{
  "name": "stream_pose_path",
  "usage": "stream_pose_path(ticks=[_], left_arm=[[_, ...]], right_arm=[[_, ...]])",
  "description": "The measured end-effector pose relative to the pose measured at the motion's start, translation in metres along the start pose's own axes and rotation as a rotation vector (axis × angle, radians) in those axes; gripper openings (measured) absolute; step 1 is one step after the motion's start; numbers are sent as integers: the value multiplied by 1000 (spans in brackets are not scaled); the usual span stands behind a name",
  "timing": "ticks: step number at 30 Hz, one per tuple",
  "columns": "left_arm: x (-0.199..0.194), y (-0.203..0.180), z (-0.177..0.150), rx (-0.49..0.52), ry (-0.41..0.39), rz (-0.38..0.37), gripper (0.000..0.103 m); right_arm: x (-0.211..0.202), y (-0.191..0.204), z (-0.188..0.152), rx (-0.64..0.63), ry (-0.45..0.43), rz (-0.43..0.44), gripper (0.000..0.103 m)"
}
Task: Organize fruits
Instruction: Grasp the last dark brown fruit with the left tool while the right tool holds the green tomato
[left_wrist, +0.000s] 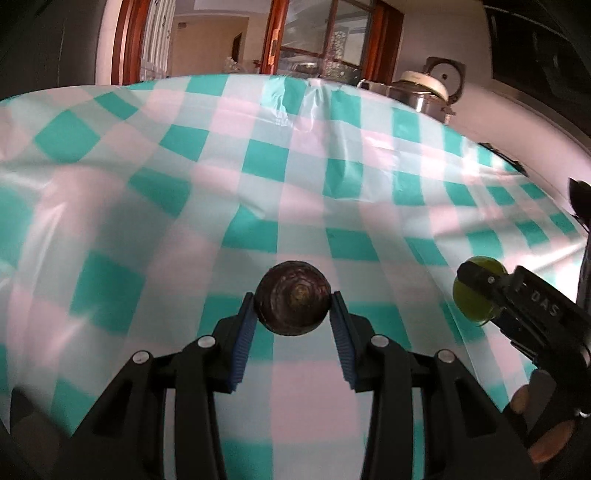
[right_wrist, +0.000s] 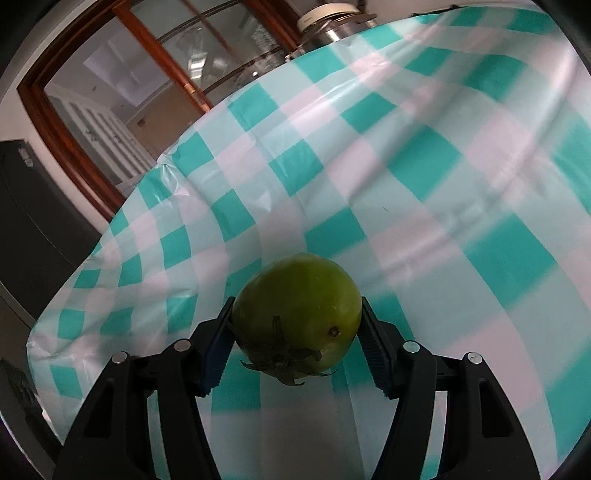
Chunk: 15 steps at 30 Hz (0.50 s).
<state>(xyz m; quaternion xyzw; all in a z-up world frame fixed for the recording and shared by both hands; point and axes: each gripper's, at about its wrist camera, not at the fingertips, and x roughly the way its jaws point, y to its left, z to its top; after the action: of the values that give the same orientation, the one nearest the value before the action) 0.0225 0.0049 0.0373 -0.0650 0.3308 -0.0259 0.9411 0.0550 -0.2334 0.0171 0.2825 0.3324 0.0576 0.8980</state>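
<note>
A dark purple-brown round fruit (left_wrist: 293, 297) sits between the blue pads of my left gripper (left_wrist: 294, 306), which is shut on it and holds it above the checked tablecloth (left_wrist: 184, 206). A green tomato-like fruit (right_wrist: 299, 317) with a dried calyx is clamped in my right gripper (right_wrist: 297, 325), also lifted over the cloth. In the left wrist view the right gripper (left_wrist: 480, 295) appears at the right edge with that green fruit (left_wrist: 476, 306) in it, and part of a hand (left_wrist: 524, 402) shows below it.
The teal, white and pink checked cloth (right_wrist: 424, 155) covers the table and is wrinkled near its far side. A steel pot with a white lid (left_wrist: 424, 94) stands at the far right edge. Wooden-framed glass doors (right_wrist: 122, 85) lie beyond.
</note>
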Motion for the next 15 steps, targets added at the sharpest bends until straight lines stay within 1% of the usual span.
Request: stream_pose_path(ticks=[2, 6, 9, 12, 15], left_arm=[[-13, 0, -9, 14, -16, -10, 41], [-34, -2, -24, 31, -25, -39, 41], [-47, -1, -31, 37, -44, -49, 41], [-52, 2, -34, 28, -53, -59, 41], [-48, 6, -34, 9, -32, -77, 41]], right_arm=[[-18, 2, -15, 11, -8, 18, 62], [-48, 13, -38, -49, -29, 8, 62], [-56, 14, -50, -70, -21, -8, 62], [-60, 15, -54, -69, -25, 1, 62], [-59, 19, -57, -95, -21, -7, 62]])
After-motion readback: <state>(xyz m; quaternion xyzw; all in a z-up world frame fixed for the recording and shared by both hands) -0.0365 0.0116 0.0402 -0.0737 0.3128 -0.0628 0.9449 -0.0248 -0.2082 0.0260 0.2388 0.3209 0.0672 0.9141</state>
